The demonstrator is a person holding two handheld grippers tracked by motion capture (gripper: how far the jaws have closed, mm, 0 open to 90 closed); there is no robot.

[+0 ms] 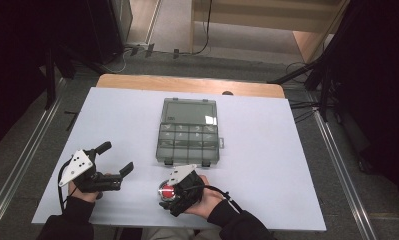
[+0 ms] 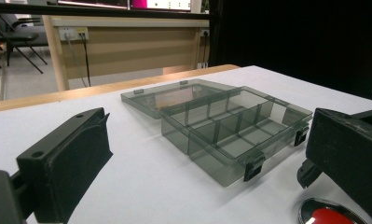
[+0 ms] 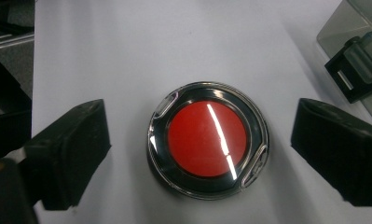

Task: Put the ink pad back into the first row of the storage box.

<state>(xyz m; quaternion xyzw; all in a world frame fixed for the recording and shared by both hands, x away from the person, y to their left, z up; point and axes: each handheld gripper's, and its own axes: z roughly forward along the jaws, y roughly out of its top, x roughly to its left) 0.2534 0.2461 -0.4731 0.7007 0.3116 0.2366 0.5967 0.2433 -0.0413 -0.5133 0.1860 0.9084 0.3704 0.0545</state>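
Red round button (image 3: 207, 139) between spread right claw (image 3: 200, 154) jaws; no legible writing.

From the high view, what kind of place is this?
Probably a lab recording station: a white-topped table hemmed by dark curtains, with cables on the floor and wall sockets. A person works handheld grippers.

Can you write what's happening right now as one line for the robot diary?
right gripper: open, jaws either side of red button, not touching | left gripper: open, holding nothing | box: lid open, on table
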